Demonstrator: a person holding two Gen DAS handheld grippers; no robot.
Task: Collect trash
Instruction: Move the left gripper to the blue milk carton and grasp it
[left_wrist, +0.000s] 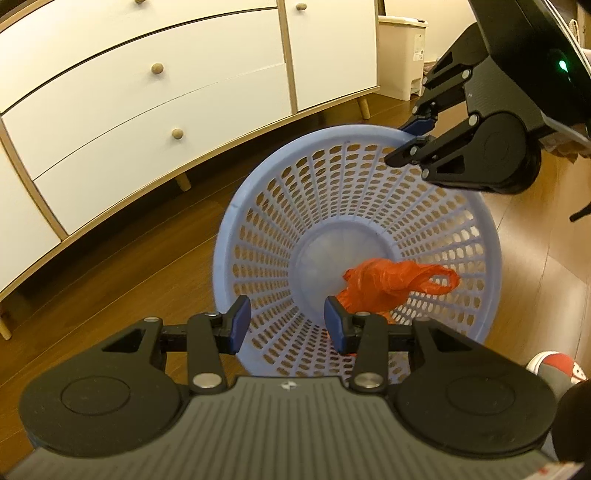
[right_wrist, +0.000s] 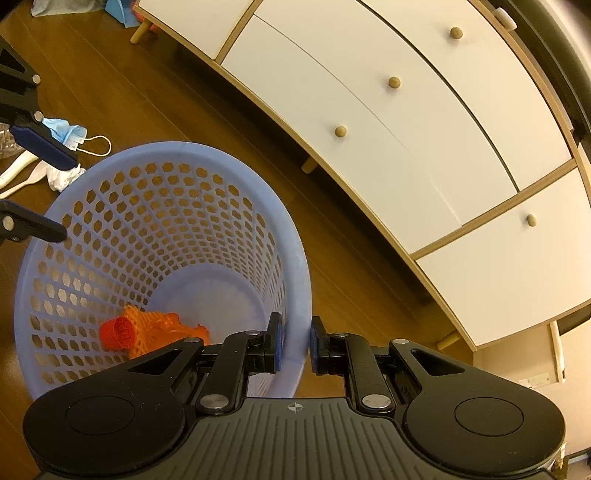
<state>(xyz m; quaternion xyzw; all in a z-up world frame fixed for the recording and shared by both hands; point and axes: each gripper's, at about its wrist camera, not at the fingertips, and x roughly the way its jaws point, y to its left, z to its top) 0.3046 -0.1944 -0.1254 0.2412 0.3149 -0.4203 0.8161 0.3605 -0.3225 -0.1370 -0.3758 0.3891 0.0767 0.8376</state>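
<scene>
Right now my blue basket (left_wrist: 354, 236) sits on the wooden floor (left_wrist: 147, 266) beside the white dresser (left_wrist: 147, 92), and all I see inside it is orange-red trash: a crumpled plastic bag (left_wrist: 391, 284) lying against the lower wall near the solid bottom. My right gripper (right_wrist: 295, 345) pinches the basket's rim, one pad inside the wall and one outside. My left gripper (left_wrist: 287, 323) hovers over the basket mouth with its fingers spread and nothing between them.

From the right wrist I also make out an orange net and a small red cup (right_wrist: 120, 332) in the same heap, which the left view blurs into one bundle. That view alone shows trash on the floor beyond the basket: a blue face mask (right_wrist: 68, 133), a crumpled white tissue (right_wrist: 64, 177) and white plastic spoons (right_wrist: 18, 173). Only the left view shows a cream bin (left_wrist: 400, 55) past the dresser's end.
</scene>
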